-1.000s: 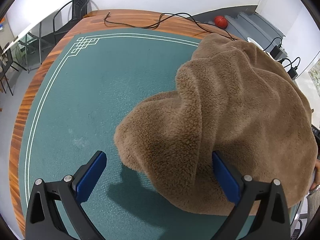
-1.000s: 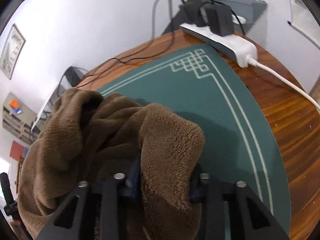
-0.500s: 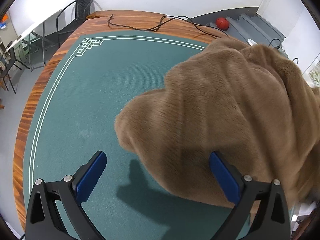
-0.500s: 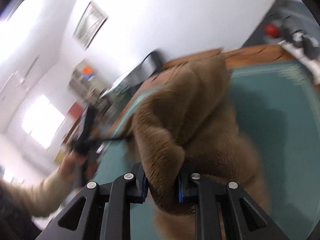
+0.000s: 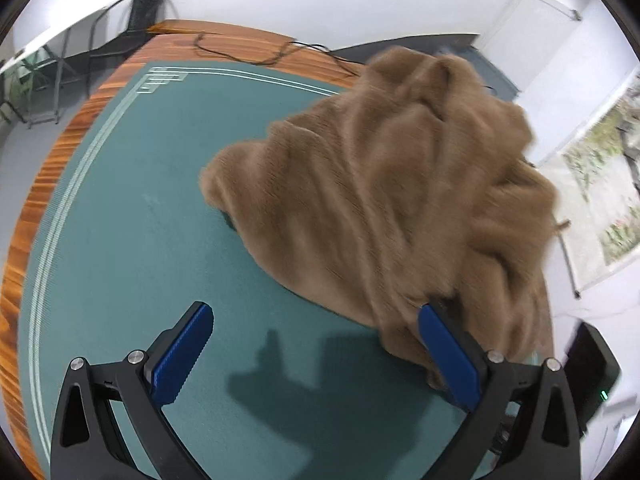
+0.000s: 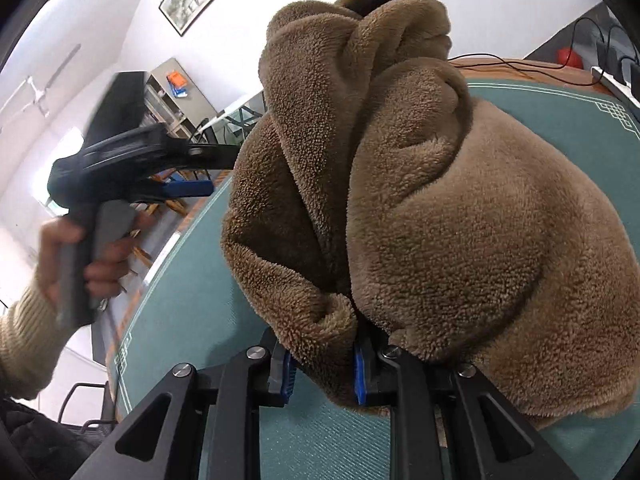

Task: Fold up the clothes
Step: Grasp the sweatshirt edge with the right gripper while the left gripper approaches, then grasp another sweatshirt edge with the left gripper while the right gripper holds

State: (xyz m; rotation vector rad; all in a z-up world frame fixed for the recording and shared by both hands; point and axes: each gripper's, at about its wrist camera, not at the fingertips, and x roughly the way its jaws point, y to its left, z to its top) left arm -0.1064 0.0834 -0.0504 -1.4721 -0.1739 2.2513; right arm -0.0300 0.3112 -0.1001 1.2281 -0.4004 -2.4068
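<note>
Gripping bunched fold of brown fleece garment [image 6: 460,208], right gripper [image 6: 322,372] lifts it off green mat [image 5: 120,264]. Left gripper [image 5: 316,352] wide apart, empty. Judged soft, bulky, floppy; better grab at hem edge.

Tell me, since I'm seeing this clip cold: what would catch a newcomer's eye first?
The bunched brown fleece garment dominates, lifted over the green mat with the right gripper shut on a fold of it. At the left of the right wrist view, a hand holds the left gripper, which is open with only mat between its fingers; the fleece brushes past its right finger.
</note>
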